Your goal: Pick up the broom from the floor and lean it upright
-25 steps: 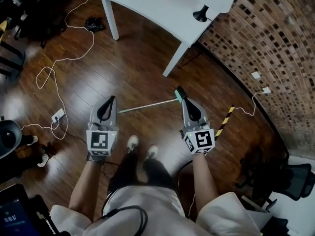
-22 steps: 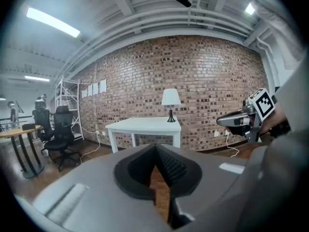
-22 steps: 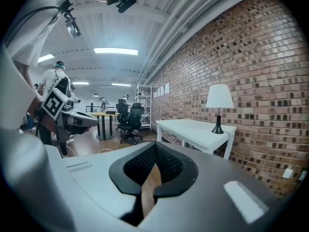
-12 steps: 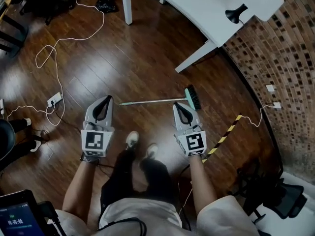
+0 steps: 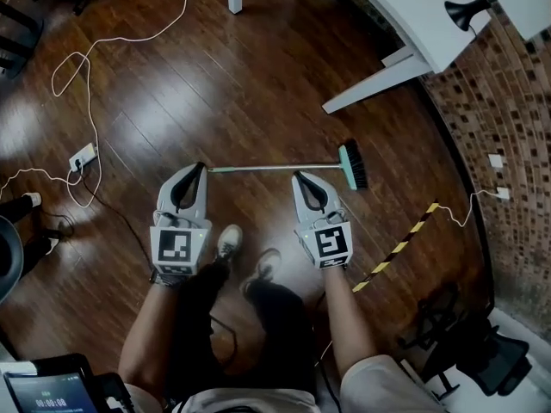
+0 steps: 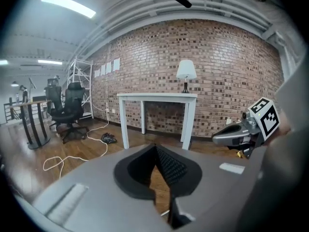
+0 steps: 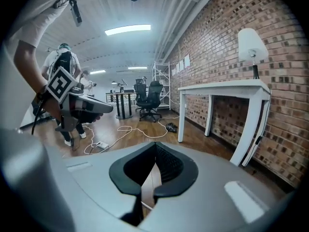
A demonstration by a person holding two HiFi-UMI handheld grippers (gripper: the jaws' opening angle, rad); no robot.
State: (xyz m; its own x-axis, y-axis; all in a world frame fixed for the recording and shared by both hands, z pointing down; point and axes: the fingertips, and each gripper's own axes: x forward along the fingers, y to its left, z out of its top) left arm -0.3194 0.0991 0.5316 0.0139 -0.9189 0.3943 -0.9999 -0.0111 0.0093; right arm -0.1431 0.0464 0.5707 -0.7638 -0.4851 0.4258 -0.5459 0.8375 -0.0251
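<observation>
Dark polished wood floor (image 5: 258, 84), and the broom (image 5: 267, 168) lies flat on it, long axis running straight across the head view. Its teal block of black bristles, the bristle head (image 5: 352, 163), points to the person's right, just outside the right claw (image 5: 298, 177). The thin pale handle stretches back the other way and ends right at the tip of the left claw (image 5: 200, 168).

Both claws hover low over the floor side by side, tips toward the handle. Each has its jaws pressed together with nothing gripped, and a sliver of pale handle shows through the gap beneath them. Whether either tip touches the handle is unclear. The white table (image 5: 413, 37) stands well beyond the right claw.
</observation>
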